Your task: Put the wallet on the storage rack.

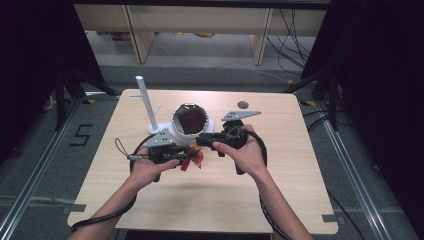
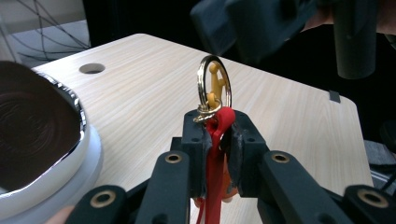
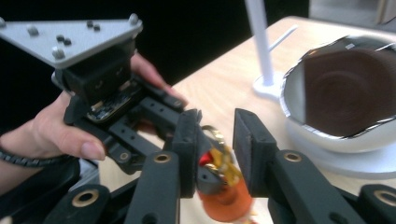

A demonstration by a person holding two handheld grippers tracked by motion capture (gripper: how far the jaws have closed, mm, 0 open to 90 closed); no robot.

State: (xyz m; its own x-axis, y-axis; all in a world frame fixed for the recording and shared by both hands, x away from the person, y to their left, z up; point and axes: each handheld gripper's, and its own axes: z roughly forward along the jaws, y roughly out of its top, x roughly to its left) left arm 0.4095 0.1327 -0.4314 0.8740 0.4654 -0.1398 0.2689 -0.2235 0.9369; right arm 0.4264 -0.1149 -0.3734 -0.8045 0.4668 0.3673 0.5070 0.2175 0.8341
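Your left gripper has its jaws clamped on a red strap, w/ a gold key ring standing up just past the jaw tips. In the left gripper view the ring stands on edge, its long axis running up from the jaws, & a yellow piece hangs inside the loop. An orange charm hangs below the jaws, part hidden.

In the high view the whole bundle sits above the table, just in front of the white bowl w/ the dark inside, between your two hands. It doesn't look to be resting on the wood, though that's hard to tell.

Your right gripper has its jaws apart, one each side of the ring & yellow piece in the right gripper view. No contact that I can make out; that bit is blurred. So the ring lies straight ahead of the right jaws, in the gap, not off to a side.

What the next move prob. turns on: the right jaws come in roughly head-on to the left ones, tips nearly meeting. The ring is thin & edge-on, so closing across its flat faces should hold better than pinching the rim. Right hand is the free one & nearest; left just has to hold the strap steady.

The white stand sits behind-left of the bowl, well clear of both grippers.
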